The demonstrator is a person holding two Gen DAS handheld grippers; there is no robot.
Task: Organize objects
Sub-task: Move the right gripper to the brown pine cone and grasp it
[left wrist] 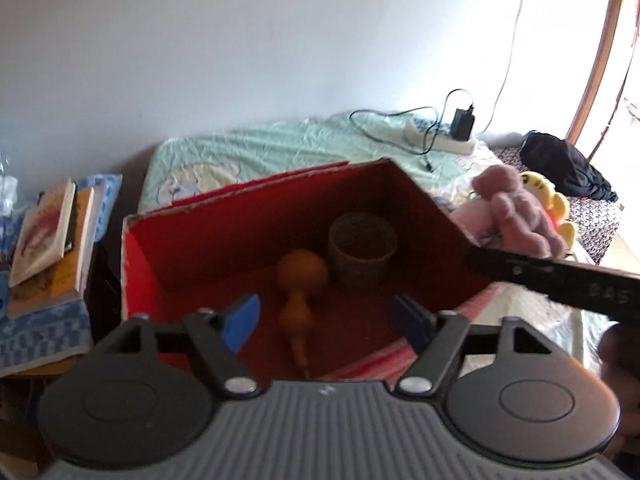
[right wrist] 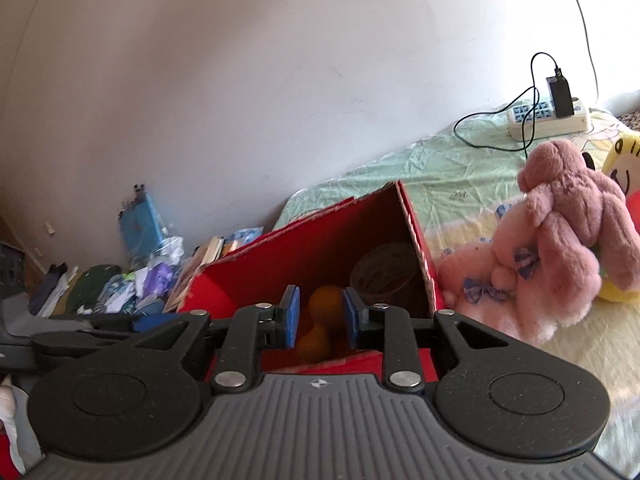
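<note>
Red box (left wrist: 224, 240) on the bed (right wrist: 400, 168), both tools hovering at its near edge, nothing held.

I read the left gripper (left wrist: 322, 320) as spread wide and empty; right gripper (right wrist: 319, 316) half closed, also empty. Gourd toy (left wrist: 298, 284) and basket (left wrist: 362, 248) sit inside, back-right corner. Pink plush (right wrist: 568, 240) lies just outside the right wall. Risk: reaching for it, I clip that wall and shove the box.

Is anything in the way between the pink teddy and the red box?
Nothing visible blocks it. The pink teddy lies on the bed just beside the red box, whose top is open. Only the box's side wall stands between them. Inside, an orange gourd and a woven basket leave free floor.
</note>
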